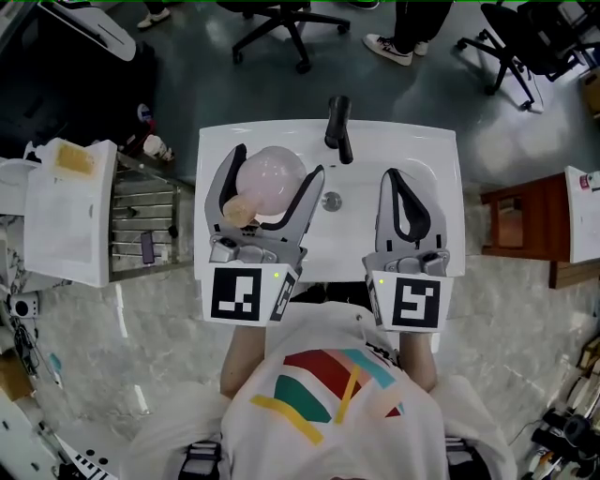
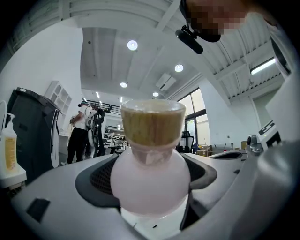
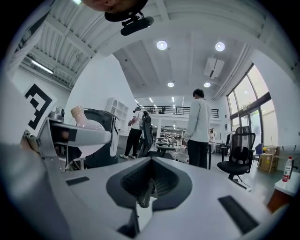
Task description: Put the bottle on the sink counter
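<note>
A round pale-pink bottle [image 1: 272,178] with a cork stopper [image 1: 237,211] is clamped by its belly in my left gripper [image 1: 279,161], held above the left part of the white sink [image 1: 214,141]. In the left gripper view the bottle [image 2: 150,183] fills the gap between both jaws, with its cork [image 2: 152,124] uppermost. My right gripper [image 1: 394,176] is shut with nothing in it, over the right side of the basin; its dark pads [image 3: 149,180] meet. The bottle [image 3: 86,123] also shows at the left of the right gripper view.
A black faucet [image 1: 339,127] stands at the back of the sink, with the drain [image 1: 331,201] between my grippers. A wire rack [image 1: 141,220] with white containers is on the left and a wooden stand [image 1: 516,220] on the right. Office chairs [image 1: 272,28] and a person's feet [image 1: 389,47] lie beyond.
</note>
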`<control>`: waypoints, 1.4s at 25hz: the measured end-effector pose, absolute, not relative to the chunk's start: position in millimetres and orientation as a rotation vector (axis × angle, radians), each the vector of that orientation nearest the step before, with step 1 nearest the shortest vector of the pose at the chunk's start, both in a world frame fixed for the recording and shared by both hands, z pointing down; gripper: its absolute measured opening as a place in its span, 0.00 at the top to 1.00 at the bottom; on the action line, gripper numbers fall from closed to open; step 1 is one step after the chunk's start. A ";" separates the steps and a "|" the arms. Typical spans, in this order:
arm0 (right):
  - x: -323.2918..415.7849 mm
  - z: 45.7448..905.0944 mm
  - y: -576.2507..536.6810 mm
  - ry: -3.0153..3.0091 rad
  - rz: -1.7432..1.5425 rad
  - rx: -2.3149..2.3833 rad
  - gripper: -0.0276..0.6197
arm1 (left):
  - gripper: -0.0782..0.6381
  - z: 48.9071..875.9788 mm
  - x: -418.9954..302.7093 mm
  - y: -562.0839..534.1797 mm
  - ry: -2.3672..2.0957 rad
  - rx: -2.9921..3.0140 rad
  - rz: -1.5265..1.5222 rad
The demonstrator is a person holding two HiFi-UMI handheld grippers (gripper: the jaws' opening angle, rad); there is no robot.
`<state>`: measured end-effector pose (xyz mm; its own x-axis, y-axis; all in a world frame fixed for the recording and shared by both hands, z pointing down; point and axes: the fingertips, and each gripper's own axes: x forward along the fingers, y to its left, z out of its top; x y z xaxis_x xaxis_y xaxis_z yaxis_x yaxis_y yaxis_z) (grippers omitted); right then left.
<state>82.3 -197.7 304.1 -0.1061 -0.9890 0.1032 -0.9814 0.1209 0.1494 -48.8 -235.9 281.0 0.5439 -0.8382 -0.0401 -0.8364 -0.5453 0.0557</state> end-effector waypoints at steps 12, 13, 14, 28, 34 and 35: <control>78.8 293.4 -197.2 -2.246 -0.221 1.933 0.94 | 0.32 290.0 -38.6 -231.5 -1.525 2.691 -0.013; 79.7 292.0 -197.9 -2.252 -0.223 1.932 0.94 | 0.32 290.1 -37.1 -231.1 -1.530 2.687 -0.010; 80.9 290.8 -198.1 -2.257 -0.221 1.934 0.94 | 0.32 290.5 -35.5 -230.3 -1.532 2.683 -0.007; 77.1 292.9 -200.8 -2.335 -0.183 1.874 0.94 | 0.32 293.2 -43.5 -243.5 -1.657 2.599 0.073; 73.3 300.5 -212.0 -2.345 -0.159 1.827 0.94 | 0.32 301.1 -76.4 -285.3 -1.770 2.497 0.140; 72.8 302.3 -214.2 -2.343 -0.154 1.819 0.94 | 0.32 301.9 -83.1 -292.2 -1.789 2.478 0.147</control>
<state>72.8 -214.2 302.3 -0.2410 -0.9679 0.0715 -0.9502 0.2503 0.1855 -83.1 -292.2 301.9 0.3128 -0.9415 0.1257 -0.9494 -0.3140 0.0105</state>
